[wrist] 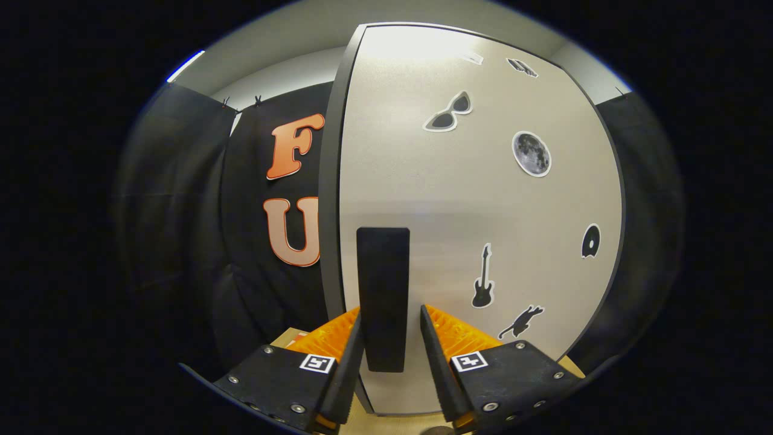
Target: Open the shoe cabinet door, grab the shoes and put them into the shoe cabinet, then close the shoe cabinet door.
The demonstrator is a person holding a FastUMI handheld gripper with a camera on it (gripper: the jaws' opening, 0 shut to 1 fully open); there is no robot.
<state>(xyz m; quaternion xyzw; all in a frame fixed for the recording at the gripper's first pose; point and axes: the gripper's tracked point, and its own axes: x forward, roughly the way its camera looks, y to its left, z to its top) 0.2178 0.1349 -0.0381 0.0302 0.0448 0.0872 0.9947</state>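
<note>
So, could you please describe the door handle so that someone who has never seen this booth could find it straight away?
Start from the pale cabinet door, dotted with stickers, standing against the black cloth wall. Near its dark left edge, low down, sits the handle, a tall black upright bar, with the gripper straddling its lower end, jaws open on either side. Unlike the flat guitar sticker beside it, it is plain, rectangular and far larger.

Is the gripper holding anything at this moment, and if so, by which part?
The gripper straddles the lower part of the black handle on the cabinet door. A gap shows on the right side, so a firm grip cannot be confirmed.
</note>
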